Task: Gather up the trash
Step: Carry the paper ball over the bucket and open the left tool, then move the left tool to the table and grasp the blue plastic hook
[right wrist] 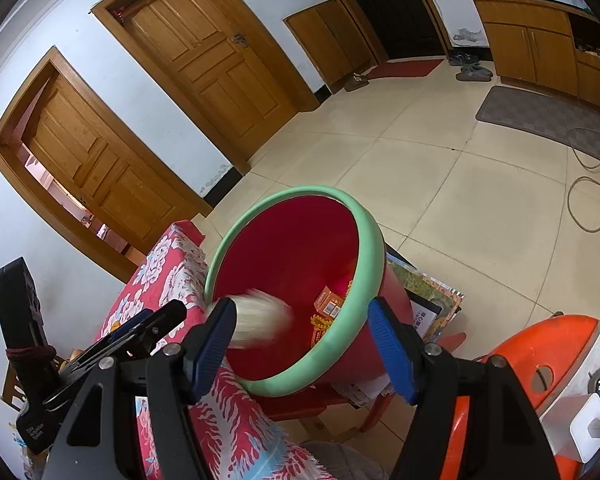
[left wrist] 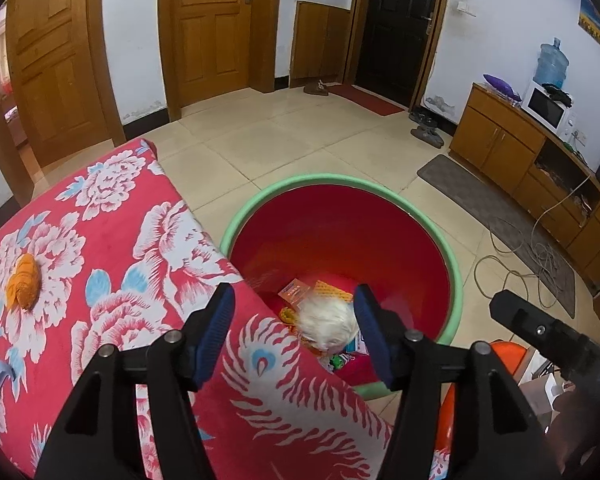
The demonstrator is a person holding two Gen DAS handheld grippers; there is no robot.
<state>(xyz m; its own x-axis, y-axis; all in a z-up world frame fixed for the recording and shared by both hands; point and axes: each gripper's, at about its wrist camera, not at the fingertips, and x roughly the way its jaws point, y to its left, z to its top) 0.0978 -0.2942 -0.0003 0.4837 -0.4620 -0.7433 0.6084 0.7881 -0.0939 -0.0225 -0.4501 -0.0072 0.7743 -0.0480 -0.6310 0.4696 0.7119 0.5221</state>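
A red bucket with a green rim (left wrist: 452, 264) (right wrist: 368, 248) stands on the floor beside the table. Orange packets (left wrist: 300, 292) (right wrist: 328, 304) and other wrappers lie at its bottom. A white crumpled wad (left wrist: 328, 322) (right wrist: 260, 320) is blurred in mid-air inside the bucket mouth, held by neither gripper. My left gripper (left wrist: 294, 334) is open over the table edge and bucket. My right gripper (right wrist: 300, 348) is open above the bucket's near rim. An orange peel-like scrap (left wrist: 23, 282) lies on the table at the left.
The table wears a red floral cloth (left wrist: 120, 240) (right wrist: 168, 268). An orange stool (right wrist: 540, 348) stands right of the bucket. Cables (left wrist: 512, 264) and a grey mat (left wrist: 500, 224) lie on the tiled floor. A wooden cabinet (left wrist: 520, 152) lines the right wall.
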